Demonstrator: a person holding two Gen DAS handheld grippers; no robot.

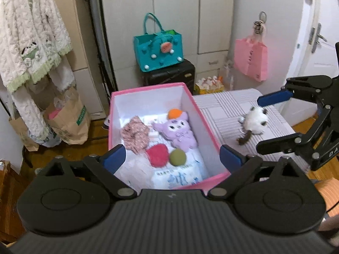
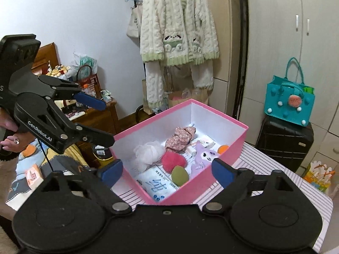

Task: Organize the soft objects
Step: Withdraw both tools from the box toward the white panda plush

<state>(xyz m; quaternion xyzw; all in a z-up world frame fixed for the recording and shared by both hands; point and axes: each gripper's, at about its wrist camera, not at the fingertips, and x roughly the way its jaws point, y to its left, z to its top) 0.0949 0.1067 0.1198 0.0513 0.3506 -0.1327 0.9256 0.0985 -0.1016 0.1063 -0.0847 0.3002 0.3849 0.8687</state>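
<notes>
Both claws gape empty above the pink box (image 1: 197,108) — left gripper (image 1: 172,158), right gripper (image 2: 167,169). One white plush (image 1: 254,120) sits out on the striped cover (image 1: 222,105) — a sloppy grab could knock it floorward.

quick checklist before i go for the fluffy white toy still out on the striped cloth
1. Left gripper empty: ok, jaws open, nothing between the fingers.
2. Right gripper empty: ok, jaws open, nothing held.
3. Fluffy white toy reachable: ok, it lies alone on the striped cloth, outside the box, with the right gripper's fingers beside it in the left wrist view.
4. Pink box open and upright: ok, no lid on it.
5. Room in the box: ok, white floor shows at the back behind the purple plush, though the front is crowded.
6. Toy's dark tail free of snags: cannot tell, that part is blurred.
</notes>
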